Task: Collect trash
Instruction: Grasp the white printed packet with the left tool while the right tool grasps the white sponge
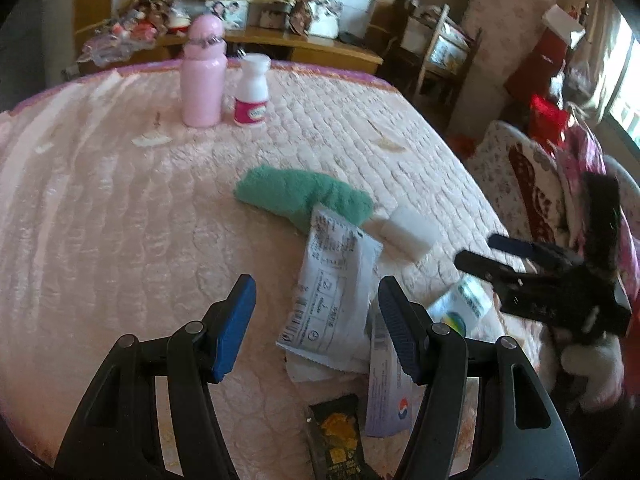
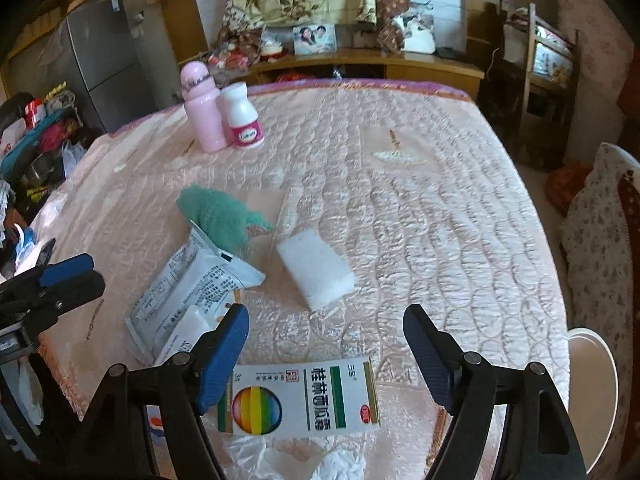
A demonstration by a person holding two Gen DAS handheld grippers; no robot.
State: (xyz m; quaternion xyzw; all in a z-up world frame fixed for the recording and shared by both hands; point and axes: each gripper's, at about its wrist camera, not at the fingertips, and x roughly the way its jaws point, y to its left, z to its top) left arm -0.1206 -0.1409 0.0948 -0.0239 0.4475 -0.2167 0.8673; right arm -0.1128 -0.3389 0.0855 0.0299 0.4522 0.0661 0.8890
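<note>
On the quilted bed [image 2: 400, 208], pink bottle [image 2: 202, 114] capped, both jaws open, empty.

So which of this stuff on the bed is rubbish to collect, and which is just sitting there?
Likely rubbish:
white printed wrapper
medicine box
dark snack wrapper
clear plastic

Probably just lying about:
pink bottle
white pill bottle
green cloth
white sponge

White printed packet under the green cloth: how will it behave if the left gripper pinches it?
The packet looks thin and creased, so it will probably flop and crumple rather than hold shape. One end lies beside or under the green cloth, so lifting may drag the cloth. It looks light; the open left gripper should lift it easily.
</note>
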